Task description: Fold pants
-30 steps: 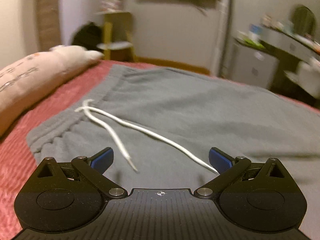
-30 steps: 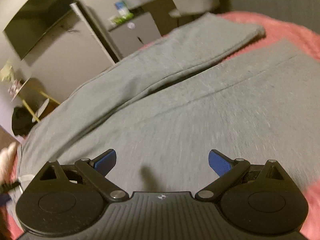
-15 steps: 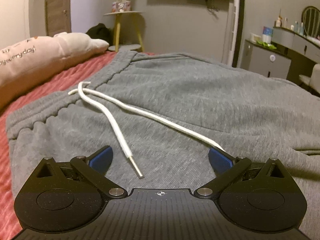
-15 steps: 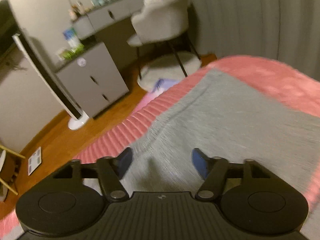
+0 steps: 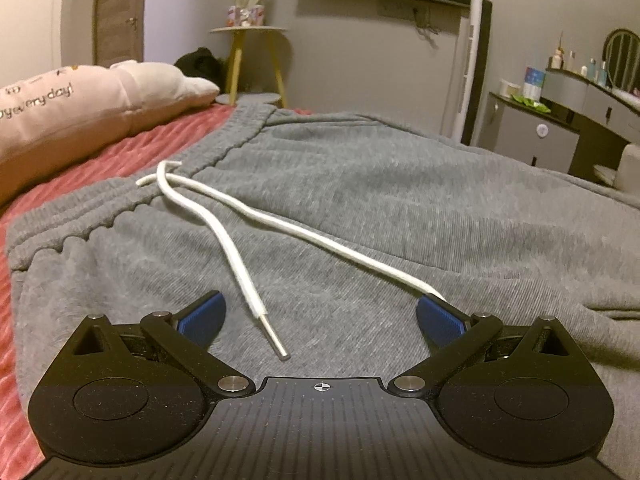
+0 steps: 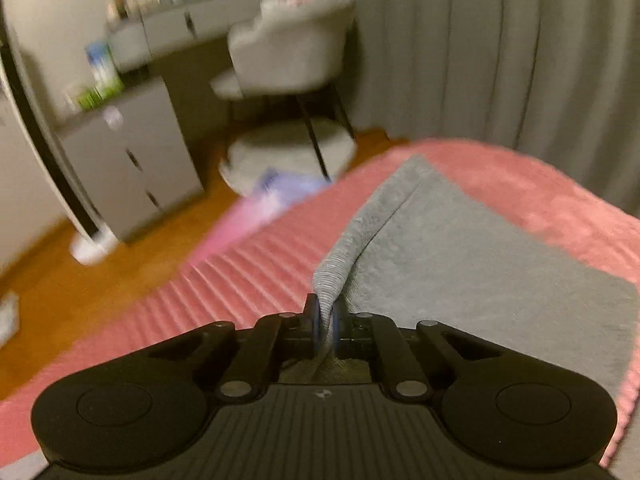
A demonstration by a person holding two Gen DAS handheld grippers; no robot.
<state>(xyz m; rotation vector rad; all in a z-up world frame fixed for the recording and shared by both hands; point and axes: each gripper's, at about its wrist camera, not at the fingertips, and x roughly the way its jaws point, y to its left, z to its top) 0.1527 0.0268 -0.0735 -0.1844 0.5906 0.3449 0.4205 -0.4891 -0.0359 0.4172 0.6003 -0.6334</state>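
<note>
- Pink ribbed bedspread [image 5: 120, 148]: covers the bed; a pale pink lettered pillow [image 5: 80, 108] lies at its far left.
- Grey knit drawstring pants [image 5: 400, 200]: spread flat on the bedspread, elastic waistband toward the pillow.
- White drawstring cord [image 5: 240, 248]: two ends trail across the pants front; one metal-tipped end lies between the left claw's fingers, the other runs to the right-hand blue pad [image 5: 440, 320].
- Left claw [image 5: 320, 316]: spread wide, low over the pants, gripping nothing.
- Right claw [image 6: 326, 320]: pressed together, pinching the ribbed edge of the pants, which rises from the bedspread.
</note>
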